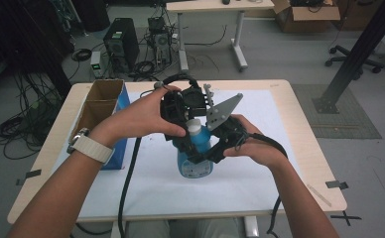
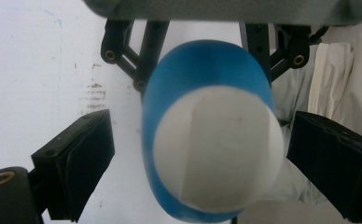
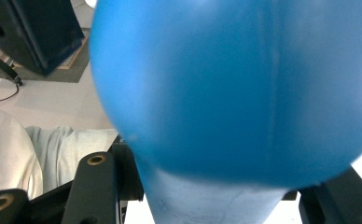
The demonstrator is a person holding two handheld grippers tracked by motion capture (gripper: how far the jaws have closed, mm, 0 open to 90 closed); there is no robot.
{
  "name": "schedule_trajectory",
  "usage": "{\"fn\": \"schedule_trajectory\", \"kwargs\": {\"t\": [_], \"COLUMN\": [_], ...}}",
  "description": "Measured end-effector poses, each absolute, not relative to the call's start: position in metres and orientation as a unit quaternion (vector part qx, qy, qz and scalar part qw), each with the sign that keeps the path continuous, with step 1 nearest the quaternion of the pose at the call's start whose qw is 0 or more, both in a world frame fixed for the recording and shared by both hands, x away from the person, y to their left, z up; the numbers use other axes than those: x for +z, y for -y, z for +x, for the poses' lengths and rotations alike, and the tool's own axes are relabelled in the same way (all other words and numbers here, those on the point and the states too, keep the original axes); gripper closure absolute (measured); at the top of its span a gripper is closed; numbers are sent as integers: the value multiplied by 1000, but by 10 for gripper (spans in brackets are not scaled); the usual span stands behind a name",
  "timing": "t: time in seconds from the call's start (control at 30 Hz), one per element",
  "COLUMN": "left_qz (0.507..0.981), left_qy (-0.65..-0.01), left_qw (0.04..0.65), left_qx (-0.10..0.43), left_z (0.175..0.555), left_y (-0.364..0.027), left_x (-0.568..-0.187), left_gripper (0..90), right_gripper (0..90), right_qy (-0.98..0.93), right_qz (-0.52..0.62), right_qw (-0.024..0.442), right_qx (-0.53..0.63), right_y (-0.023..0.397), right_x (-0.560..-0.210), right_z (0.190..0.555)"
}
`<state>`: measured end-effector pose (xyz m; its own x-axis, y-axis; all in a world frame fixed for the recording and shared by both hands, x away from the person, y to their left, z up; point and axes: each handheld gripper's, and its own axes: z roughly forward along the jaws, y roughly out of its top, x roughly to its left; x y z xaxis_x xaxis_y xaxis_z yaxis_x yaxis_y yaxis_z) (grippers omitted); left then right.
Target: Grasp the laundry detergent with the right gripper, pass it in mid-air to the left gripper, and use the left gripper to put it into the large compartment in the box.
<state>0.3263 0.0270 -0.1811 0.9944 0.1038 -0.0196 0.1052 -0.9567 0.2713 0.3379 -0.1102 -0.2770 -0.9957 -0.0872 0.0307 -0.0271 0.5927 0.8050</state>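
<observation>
While your right gripper (image 1: 200, 157) clamps the blue plastic bottle's (image 1: 195, 163) body, its white cap (image 2: 219, 149) sits between your left gripper's (image 1: 183, 130) open pads, so close them next, then twist.

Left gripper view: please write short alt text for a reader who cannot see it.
A blue bottle with a white cap stands between the left gripper's two open black jaws, seen from above, cap towards the camera. Below it lies a white table surface.
</observation>
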Motion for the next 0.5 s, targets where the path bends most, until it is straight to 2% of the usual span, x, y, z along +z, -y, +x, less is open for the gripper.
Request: {"fn": "schedule_trajectory", "kwargs": {"t": [0.5], "left_qz": [990], "left_qy": [-44], "left_qw": [134], "left_qx": [-10], "left_z": [327], "left_y": [-23], "left_x": [-187], "left_gripper": [141], "right_gripper": [437], "right_qy": [893], "right_qz": [29], "right_qw": [36], "right_qx": [-448], "right_y": [111], "right_x": [-276], "right_z": [337]}}
